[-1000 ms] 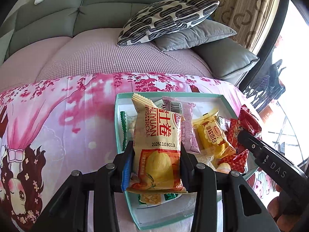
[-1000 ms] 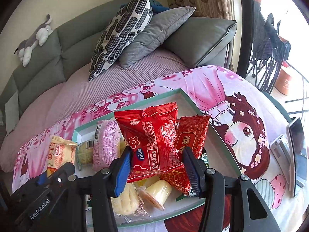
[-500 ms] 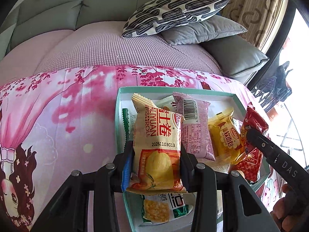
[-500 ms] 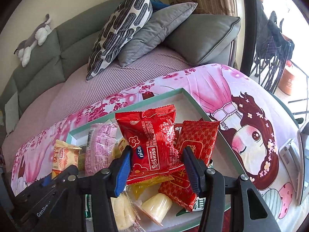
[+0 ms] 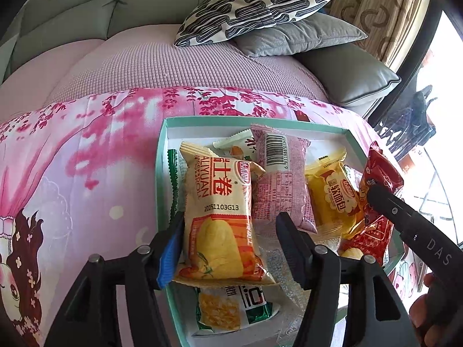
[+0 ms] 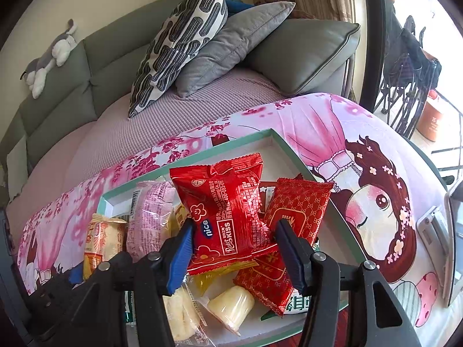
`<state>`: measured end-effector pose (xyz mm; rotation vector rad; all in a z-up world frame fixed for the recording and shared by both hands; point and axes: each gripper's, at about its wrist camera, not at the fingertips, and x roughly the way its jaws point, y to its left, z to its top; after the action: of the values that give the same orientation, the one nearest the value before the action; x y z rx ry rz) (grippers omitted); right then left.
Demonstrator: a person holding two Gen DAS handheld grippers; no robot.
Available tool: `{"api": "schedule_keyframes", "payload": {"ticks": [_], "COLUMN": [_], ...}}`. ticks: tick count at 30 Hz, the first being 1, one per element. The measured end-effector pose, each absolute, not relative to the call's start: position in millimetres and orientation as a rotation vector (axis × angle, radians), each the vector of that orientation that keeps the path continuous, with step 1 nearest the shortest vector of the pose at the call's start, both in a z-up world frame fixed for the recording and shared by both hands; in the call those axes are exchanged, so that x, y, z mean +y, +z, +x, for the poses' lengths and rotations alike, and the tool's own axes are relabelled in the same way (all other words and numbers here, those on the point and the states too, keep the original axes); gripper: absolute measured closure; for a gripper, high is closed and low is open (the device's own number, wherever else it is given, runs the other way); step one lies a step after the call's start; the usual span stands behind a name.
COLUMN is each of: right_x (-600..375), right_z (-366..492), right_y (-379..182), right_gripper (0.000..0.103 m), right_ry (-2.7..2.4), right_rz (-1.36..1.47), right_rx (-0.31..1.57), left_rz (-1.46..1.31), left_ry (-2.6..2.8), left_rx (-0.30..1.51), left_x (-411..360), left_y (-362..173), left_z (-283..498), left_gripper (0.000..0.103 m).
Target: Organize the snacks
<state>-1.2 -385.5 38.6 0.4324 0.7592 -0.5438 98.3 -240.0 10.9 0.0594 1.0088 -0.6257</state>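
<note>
A teal-rimmed tray (image 5: 162, 173) on the table holds several snack packets. My left gripper (image 5: 231, 225) hovers over its near left part and its jaws are opening. The yellow swiss-roll packet (image 5: 220, 202) lies between them on other snacks, with a gap to the right finger (image 5: 289, 231). My right gripper (image 6: 235, 225) is over the tray's (image 6: 292, 156) right side. Its jaws are starting to open, while the blue pads (image 6: 181, 257) still touch the puffy red packet (image 6: 222, 202). A patterned red packet (image 6: 292, 222) lies just right of it. Pink (image 5: 277, 179) and orange-yellow (image 5: 332, 196) packets lie mid-tray.
The tray sits on a pink cartoon-print cloth (image 6: 361, 150). Behind it is a grey-green sofa (image 5: 86, 8) with a patterned cushion (image 5: 260, 5), a grey cushion (image 6: 231, 43) and a plush toy (image 6: 49, 60). A device on a stand (image 6: 451, 231) is at the table's right edge. A hand (image 5: 428, 303) holds the right gripper.
The left jaws have spread away from the yellow packet, which now rests in the tray. The left view has sunk closer to the tray. The right jaws are slightly wider around the red packet.
</note>
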Motion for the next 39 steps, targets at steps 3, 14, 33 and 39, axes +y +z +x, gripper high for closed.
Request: {"api": "schedule_keyframes", "payload": {"ticks": [3, 14, 33, 39], "right_x": [-386.1, -379.9, -363.1, -355.2], "right_z": [-2.2, -7.9, -24.6, -28.1], "right_y": [37.7, 35.8, 46.4, 46.5], "right_gripper": [0.035, 0.025, 0.022, 0.022], "right_ry": [-0.546, -0.557, -0.529, -0.507], "right_rz": [0.439, 0.434, 0.392, 0.371], "right_rx": [0.768, 0.794, 0.794, 0.796], "left_rz": [0.074, 0.112, 0.089, 0.107], "left_ry": [-0.628, -0.626, -0.537, -0.499], "left_rx": [1.0, 0.967, 0.927, 0.899], "left_x": [-240.8, -240.4, -200.6, -190.1], "left_y": [14.7, 25.3, 41.6, 42.3], "left_z": [94.4, 83.2, 73.8, 66.3], "left_gripper": [0.034, 0.023, 0.015, 0.009]}}
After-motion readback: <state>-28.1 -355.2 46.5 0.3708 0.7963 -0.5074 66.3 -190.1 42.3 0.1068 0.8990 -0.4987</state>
